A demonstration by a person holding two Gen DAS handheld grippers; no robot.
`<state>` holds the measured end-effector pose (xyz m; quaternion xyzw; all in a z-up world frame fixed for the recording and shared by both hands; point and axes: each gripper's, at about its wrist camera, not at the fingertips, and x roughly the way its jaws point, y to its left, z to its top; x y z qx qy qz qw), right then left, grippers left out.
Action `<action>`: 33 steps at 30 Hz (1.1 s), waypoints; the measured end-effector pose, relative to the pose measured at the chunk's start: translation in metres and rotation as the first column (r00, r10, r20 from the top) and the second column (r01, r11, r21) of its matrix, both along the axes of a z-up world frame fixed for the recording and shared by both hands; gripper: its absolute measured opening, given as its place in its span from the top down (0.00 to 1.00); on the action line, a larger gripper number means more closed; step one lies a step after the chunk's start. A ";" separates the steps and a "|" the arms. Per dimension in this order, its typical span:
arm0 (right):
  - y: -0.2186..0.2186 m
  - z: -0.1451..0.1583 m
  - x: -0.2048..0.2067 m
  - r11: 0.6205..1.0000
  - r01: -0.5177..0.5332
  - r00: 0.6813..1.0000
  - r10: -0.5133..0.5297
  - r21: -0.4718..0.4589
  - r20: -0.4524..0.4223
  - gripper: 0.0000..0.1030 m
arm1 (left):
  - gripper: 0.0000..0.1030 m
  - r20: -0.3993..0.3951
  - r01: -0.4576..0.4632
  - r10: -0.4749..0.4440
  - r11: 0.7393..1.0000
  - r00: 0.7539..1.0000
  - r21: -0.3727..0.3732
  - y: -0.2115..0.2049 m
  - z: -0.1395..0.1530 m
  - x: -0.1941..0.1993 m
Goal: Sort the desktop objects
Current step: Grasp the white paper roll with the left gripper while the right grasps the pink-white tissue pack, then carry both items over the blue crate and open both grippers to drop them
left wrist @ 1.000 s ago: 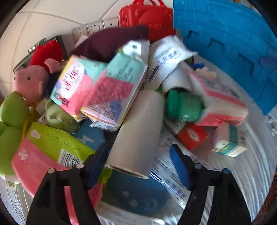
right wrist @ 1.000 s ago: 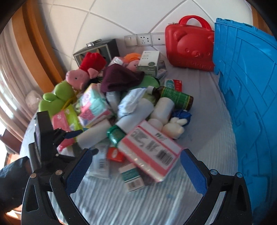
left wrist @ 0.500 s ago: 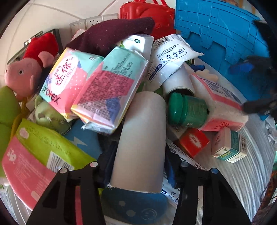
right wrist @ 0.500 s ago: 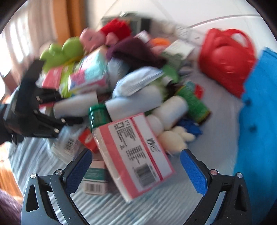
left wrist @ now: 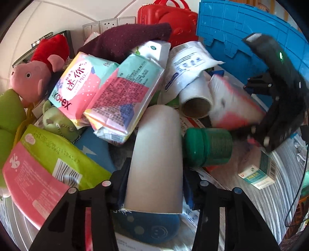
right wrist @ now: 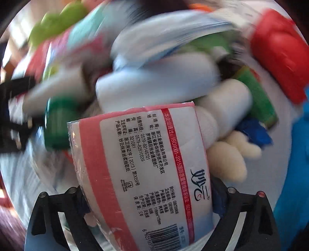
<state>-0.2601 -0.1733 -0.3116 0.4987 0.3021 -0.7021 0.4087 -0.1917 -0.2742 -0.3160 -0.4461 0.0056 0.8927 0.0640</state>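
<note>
Left gripper [left wrist: 154, 185] is closing on the white roll [left wrist: 156, 160], which points straight ahead beside the green-capped bottle [left wrist: 208, 147]. Right gripper [right wrist: 146, 204] straddles the tissue pack [right wrist: 143, 173] lengthwise just beyond that bottle, jaws closing, seemingly not yet gripping.

A white tiled wall [left wrist: 63, 17] rises behind the heap, with a row of sockets and switches [left wrist: 108, 25] set into it. The table wears a pale striped cloth [left wrist: 270, 204]. Daylight falls brightly across everything. A thin dark cable [left wrist: 301, 185] trails at the right edge.
</note>
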 end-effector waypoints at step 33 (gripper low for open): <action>0.256 0.344 0.129 0.624 0.377 0.748 -0.641 -0.685 -0.173 0.11 | 0.57 -0.516 0.449 -0.435 0.887 0.738 -0.106 0.212 0.308 0.001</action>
